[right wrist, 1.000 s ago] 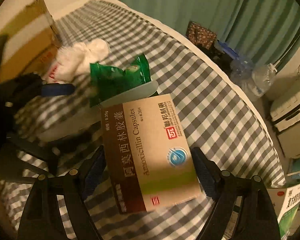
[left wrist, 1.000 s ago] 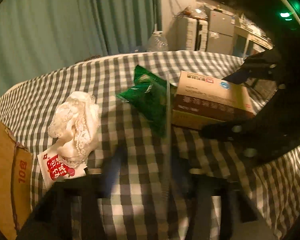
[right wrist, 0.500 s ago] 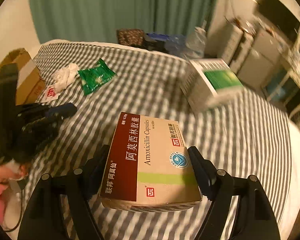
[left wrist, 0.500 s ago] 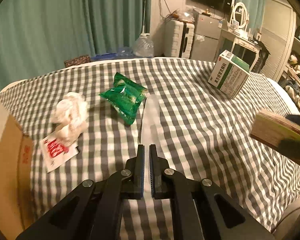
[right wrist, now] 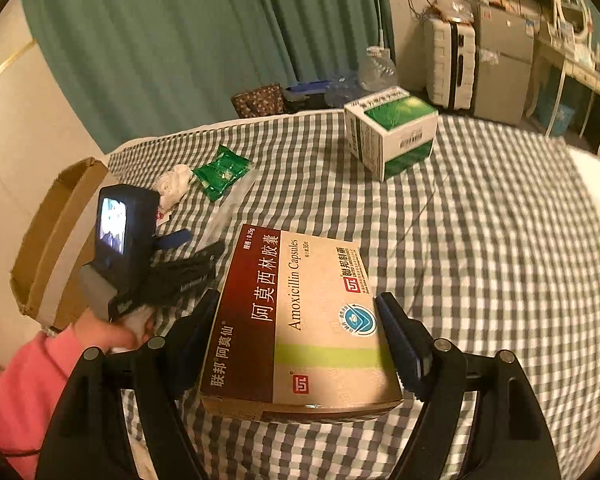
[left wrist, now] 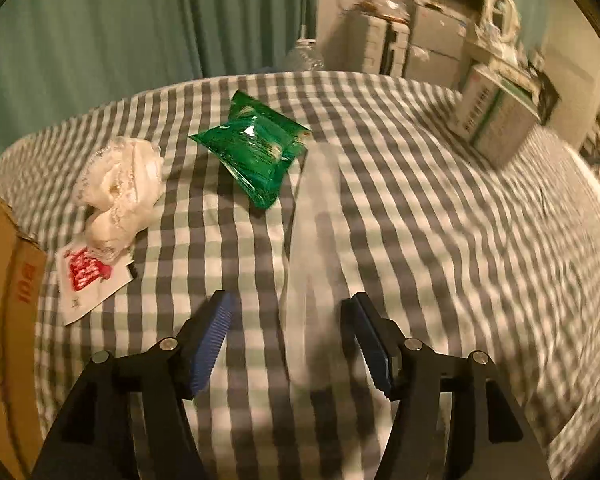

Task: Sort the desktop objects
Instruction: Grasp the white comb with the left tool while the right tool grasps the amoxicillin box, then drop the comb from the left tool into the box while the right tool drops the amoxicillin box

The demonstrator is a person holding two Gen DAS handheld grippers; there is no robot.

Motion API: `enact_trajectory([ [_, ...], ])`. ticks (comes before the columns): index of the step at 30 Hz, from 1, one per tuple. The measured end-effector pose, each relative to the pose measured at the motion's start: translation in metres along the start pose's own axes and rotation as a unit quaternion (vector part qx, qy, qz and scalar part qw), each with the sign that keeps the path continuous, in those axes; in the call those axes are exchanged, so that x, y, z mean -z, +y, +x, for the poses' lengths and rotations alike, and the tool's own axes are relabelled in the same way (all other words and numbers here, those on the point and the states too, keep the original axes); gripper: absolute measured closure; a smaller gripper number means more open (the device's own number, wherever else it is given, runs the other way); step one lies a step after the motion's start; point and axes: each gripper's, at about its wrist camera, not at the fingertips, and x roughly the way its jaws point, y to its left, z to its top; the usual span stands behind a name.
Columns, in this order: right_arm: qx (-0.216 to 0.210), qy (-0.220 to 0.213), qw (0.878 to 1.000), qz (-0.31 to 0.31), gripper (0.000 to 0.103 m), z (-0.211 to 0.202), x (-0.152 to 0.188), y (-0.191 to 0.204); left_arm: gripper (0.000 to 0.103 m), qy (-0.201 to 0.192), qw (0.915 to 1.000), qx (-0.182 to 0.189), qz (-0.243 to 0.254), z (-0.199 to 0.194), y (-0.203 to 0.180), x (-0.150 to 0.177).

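My left gripper [left wrist: 288, 304] hovers low over the checked cloth [left wrist: 440, 260], its jaws opening. A long clear plastic strip [left wrist: 312, 232] lies flat between the fingers, and the pads do not touch it. Beyond it lie a green foil packet [left wrist: 256, 148], a crumpled white lace cloth [left wrist: 120, 184] and a red-and-white sachet [left wrist: 88, 276]. My right gripper [right wrist: 298, 300] is shut on a brown-and-beige amoxicillin box [right wrist: 300, 320], held flat above the cloth. In the right wrist view the left gripper [right wrist: 198, 242] shows at the left, held by a hand in a pink sleeve [right wrist: 24, 380].
An open cardboard box [right wrist: 52, 232] stands at the cloth's left edge, also seen as a cardboard box [left wrist: 4, 300] in the left wrist view. A green-and-white medicine box [right wrist: 392, 132] sits upright at the far right. Curtains, a suitcase and bottles lie beyond the far edge.
The left jaws, shut on the clear strip half a second ago, have spread and the strip lies on the cloth. The right gripper has lifted the amoxicillin box away from the green packet.
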Motion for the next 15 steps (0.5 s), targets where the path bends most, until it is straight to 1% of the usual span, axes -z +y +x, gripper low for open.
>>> enact_trajectory([
  [1, -0.002, 0.002, 1.0, 0.006, 0.026, 0.004, 0.0, -0.005, 0.051, 0.002, 1.0, -0.003, 0.008, 0.001, -0.002, -0.003],
  [2, -0.002, 0.003, 1.0, 0.014, 0.026, 0.008, 0.001, -0.009, 0.074, 0.001, 0.9997, -0.008, 0.024, 0.002, -0.006, -0.007],
  [3, -0.006, 0.008, 1.0, 0.025, 0.026, 0.013, 0.0, -0.015, 0.077, 0.002, 0.9992, -0.012, 0.039, 0.003, -0.01, -0.01],
  [5, -0.02, 0.011, 0.999, 0.04, 0.026, 0.015, 0.002, -0.02, 0.077, 0.009, 0.9982, -0.017, 0.056, 0.002, -0.018, -0.012],
  [9, -0.018, 0.003, 0.999, 0.049, 0.026, 0.01, -0.004, -0.027, 0.077, 0.015, 0.9994, 0.005, 0.032, -0.011, -0.023, -0.005],
  [12, -0.012, -0.002, 0.999, 0.049, 0.026, 0.0, -0.004, -0.028, 0.077, 0.008, 0.9995, 0.011, 0.028, -0.032, -0.028, 0.004],
  [13, -0.009, -0.006, 0.999, 0.047, 0.026, -0.006, -0.003, -0.027, 0.077, 0.007, 0.9995, 0.017, 0.027, -0.044, -0.027, 0.012],
  [14, -0.01, -0.009, 0.999, 0.047, 0.026, -0.011, -0.002, -0.026, 0.077, 0.014, 0.9992, 0.026, 0.026, -0.053, -0.03, 0.017],
  [15, -0.014, -0.013, 0.999, 0.05, 0.026, -0.018, 0.001, -0.024, 0.077, 0.016, 0.9991, 0.027, 0.029, -0.059, -0.034, 0.022],
])
